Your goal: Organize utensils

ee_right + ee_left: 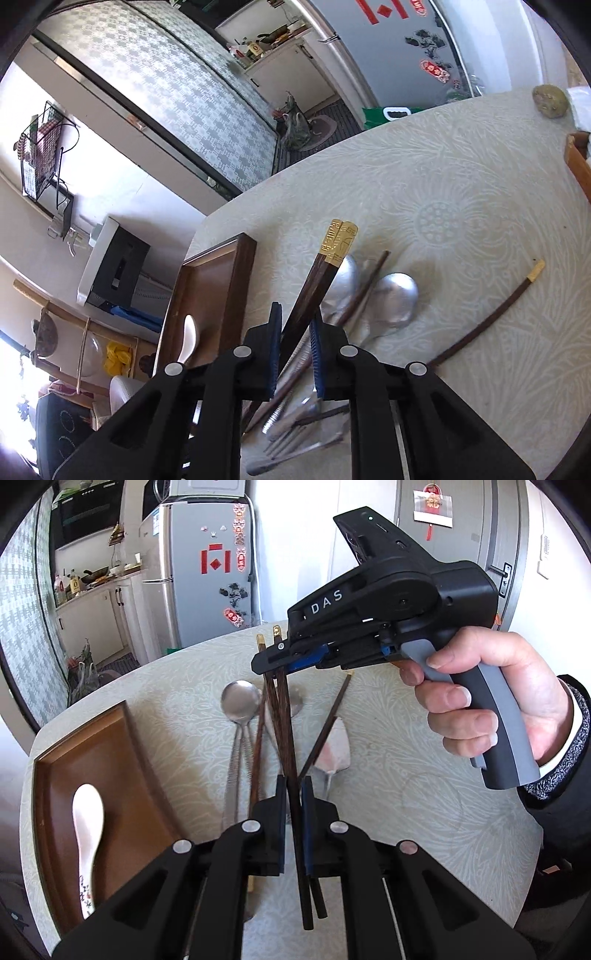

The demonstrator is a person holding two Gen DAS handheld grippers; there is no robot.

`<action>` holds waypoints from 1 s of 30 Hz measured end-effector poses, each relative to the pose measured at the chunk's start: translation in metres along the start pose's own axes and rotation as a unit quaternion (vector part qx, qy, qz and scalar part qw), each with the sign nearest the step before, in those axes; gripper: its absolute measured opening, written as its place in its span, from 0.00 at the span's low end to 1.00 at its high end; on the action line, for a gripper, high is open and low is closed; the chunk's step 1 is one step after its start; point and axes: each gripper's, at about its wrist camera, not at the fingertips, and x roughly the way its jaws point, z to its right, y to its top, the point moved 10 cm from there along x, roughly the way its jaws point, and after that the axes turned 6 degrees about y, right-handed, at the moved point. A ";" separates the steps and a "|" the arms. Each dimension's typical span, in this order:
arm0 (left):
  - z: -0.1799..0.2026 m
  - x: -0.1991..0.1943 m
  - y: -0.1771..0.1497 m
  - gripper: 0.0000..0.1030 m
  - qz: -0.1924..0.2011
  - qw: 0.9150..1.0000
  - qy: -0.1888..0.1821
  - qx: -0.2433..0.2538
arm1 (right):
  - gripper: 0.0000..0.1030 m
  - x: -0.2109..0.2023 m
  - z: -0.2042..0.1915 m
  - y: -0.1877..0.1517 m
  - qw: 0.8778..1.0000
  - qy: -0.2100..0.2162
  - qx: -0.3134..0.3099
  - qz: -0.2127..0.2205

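Observation:
A pair of dark wooden chopsticks (284,716) with gold caps (338,240) is lifted off the table, tilted, and held at both ends. My left gripper (293,786) is shut on the thin lower part. My right gripper (273,661), held by a hand, is clamped across the pair just below the gold caps; in its own view the pads (295,325) press the sticks from both sides. A brown wooden tray (122,760) (214,280) lies to the left with a white ceramic spoon (86,823) (188,339) in it.
On the pale patterned table (406,757) under the lifted pair lie metal spoons (240,701) (395,299), a loose chopstick (327,723) (491,317), another chopstick (258,738) and a flat metal server (334,749). A round brownish lump (550,99) sits at the far edge.

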 end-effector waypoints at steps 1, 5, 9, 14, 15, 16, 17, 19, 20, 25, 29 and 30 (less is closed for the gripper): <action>-0.007 -0.004 -0.003 0.08 0.000 1.000 0.004 -0.005 | 0.14 0.007 -0.008 -0.001 1.000 0.002 -0.004 -0.004; -0.037 -0.017 -0.014 0.08 0.000 1.000 0.020 -0.022 | 0.14 0.037 -0.035 -0.002 0.999 0.012 -0.020 -0.024; -0.064 -0.023 -0.027 0.08 -0.004 0.999 0.035 -0.040 | 0.14 0.066 -0.055 -0.004 0.998 0.020 -0.035 -0.040; -0.091 -0.022 -0.040 0.08 -0.010 0.997 0.052 -0.057 | 0.14 0.098 -0.071 -0.004 0.996 0.028 -0.051 -0.060; -0.096 -0.022 -0.043 0.08 -0.012 0.997 0.055 -0.059 | 0.14 0.104 -0.074 -0.003 0.996 0.027 -0.059 -0.063; -0.100 -0.022 -0.046 0.08 -0.014 0.996 0.061 -0.060 | 0.14 0.110 -0.077 -0.003 0.995 0.025 -0.067 -0.067; -0.103 -0.021 -0.048 0.08 -0.014 0.996 0.064 -0.062 | 0.14 0.117 -0.079 -0.003 0.995 0.025 -0.072 -0.072; -0.109 -0.022 -0.050 0.09 -0.013 0.995 0.062 -0.071 | 0.14 0.128 -0.083 -0.004 0.993 0.024 -0.081 -0.080; -0.112 -0.022 -0.052 0.09 -0.014 0.995 0.064 -0.075 | 0.14 0.133 -0.085 -0.004 0.993 0.023 -0.084 -0.083; -0.126 -0.018 -0.057 0.10 -0.022 0.993 0.081 -0.081 | 0.14 0.152 -0.087 -0.003 0.992 0.023 -0.086 -0.094; -0.129 -0.012 -0.058 0.09 -0.028 0.992 0.080 -0.095 | 0.14 0.163 -0.089 0.001 0.990 0.011 -0.096 -0.098; -0.130 -0.010 -0.059 0.09 -0.030 0.992 0.081 -0.096 | 0.14 0.165 -0.089 0.001 0.990 0.006 -0.101 -0.099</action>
